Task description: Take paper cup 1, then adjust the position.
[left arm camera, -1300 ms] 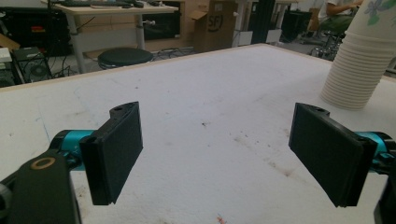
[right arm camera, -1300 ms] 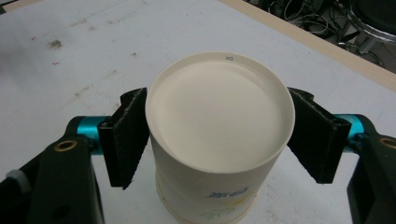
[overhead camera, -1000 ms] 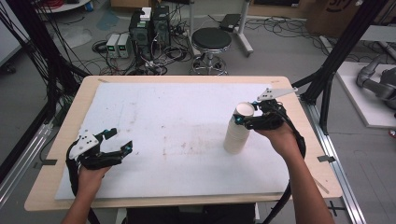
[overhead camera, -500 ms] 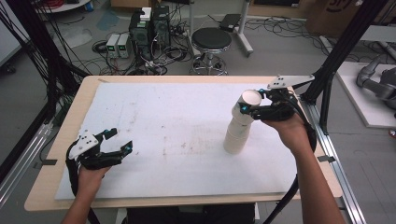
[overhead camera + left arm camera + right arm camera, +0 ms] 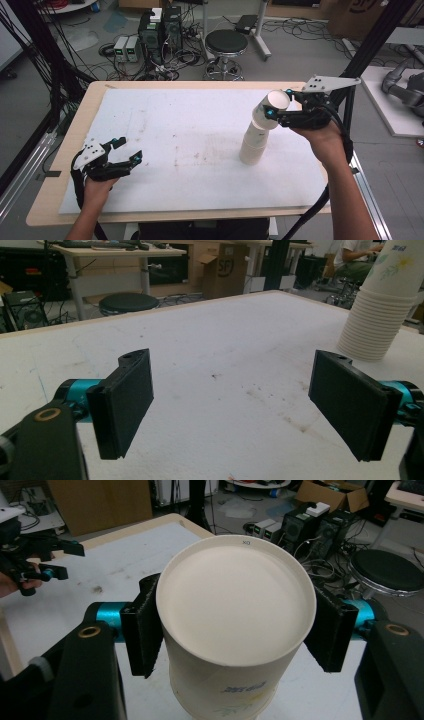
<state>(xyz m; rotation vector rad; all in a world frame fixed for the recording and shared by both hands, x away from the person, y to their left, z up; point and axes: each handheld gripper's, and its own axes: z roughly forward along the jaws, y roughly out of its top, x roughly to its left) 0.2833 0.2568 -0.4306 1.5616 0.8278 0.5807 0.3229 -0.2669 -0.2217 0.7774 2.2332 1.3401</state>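
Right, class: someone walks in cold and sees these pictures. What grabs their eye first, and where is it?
First, the tall stack of upside-down white paper cups standing right of centre on the white-topped wooden table. The right tongs clamp the tilted top paper cup of that stack. Near the table's front left corner, the left tongs gape wide open, holding nothing.

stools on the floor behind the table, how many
1: a round black stool stands on the floor past the far edge of the table, near its middle. Others may be hidden outside the picture.
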